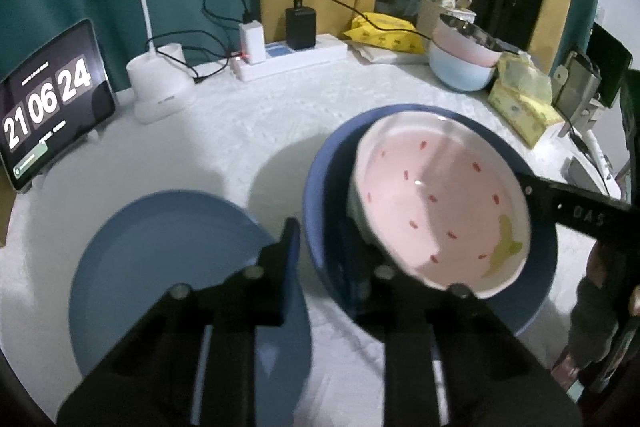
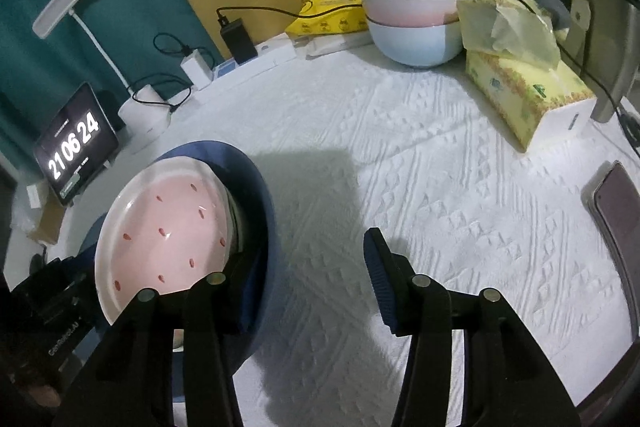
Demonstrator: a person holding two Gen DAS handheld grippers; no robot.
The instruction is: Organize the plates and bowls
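Pink bowl (image 1: 436, 203) tilts inside the dark blue bowl (image 1: 320, 195) on the table (image 2: 400, 147). Left gripper (image 1: 324, 259) straddles the blue rim, jaws apart; right gripper (image 2: 296, 267) stands wide. Best to level the pink bowl until it nests, steadying the blue one.

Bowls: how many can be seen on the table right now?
4. A pink bowl sits tilted inside a dark blue bowl near the grippers. At the back, a pink bowl is nested in a light blue bowl. More could be hidden inside the stacks.
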